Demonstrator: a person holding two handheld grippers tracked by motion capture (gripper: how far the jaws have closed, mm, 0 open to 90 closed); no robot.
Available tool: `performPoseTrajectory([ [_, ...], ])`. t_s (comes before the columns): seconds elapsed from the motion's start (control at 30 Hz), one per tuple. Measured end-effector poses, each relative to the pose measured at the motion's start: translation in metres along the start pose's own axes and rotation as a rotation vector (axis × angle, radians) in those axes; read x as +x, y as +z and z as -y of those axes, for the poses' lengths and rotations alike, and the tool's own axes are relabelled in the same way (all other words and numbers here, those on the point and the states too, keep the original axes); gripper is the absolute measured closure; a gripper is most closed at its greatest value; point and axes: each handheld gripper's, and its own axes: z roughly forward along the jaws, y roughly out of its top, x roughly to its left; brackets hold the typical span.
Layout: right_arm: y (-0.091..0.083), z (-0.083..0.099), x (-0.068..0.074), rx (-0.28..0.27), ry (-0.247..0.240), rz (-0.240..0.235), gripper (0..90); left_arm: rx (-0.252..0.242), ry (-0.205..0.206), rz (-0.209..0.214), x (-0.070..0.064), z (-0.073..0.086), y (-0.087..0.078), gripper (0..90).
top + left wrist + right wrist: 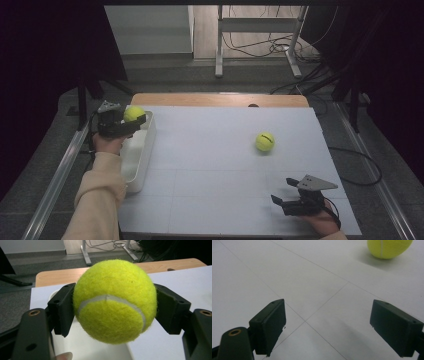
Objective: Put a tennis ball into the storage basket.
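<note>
A: Ball first. Where is it?

B: Clamped between the jaws of the left gripper, one jaw pressed on each side of it. It is a yellow tennis ball with a white seam, held up off the surface.

A: Held over what?

B: Over the far end of a white tub that sits along the left edge of the counter. In the left gripper view the tub's rim shows just under the ball. The ball is not touching the tub.

A: And whose hand is that?

B: The person's left hand, in a cream sleeve coming up from the bottom left.

A: Any other ball?

B: Yes, a second tennis ball lies on the counter, right of the middle and well apart from the tub. In the right gripper view it sits at the top right, on the bare white top.

A: What about the right gripper?

B: It is low near the front right corner of the counter, its jaws wide apart with nothing between them. The second ball lies beyond it, toward the far edge.
</note>
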Motion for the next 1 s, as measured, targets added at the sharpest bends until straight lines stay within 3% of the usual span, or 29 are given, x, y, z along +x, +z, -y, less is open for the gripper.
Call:
performPoseTrajectory([
  [0.3,0.000,0.000,0.000,0.001,0.000,0.002,13.9,0.055,0.011,-0.023,0.008,-0.002,0.011,26.2],
  [1.0,0.001,0.001,0.000,0.003,0.002,-0.001,13.8,0.163,0.024,-0.037,0.012,0.002,0.029,26.1],
])
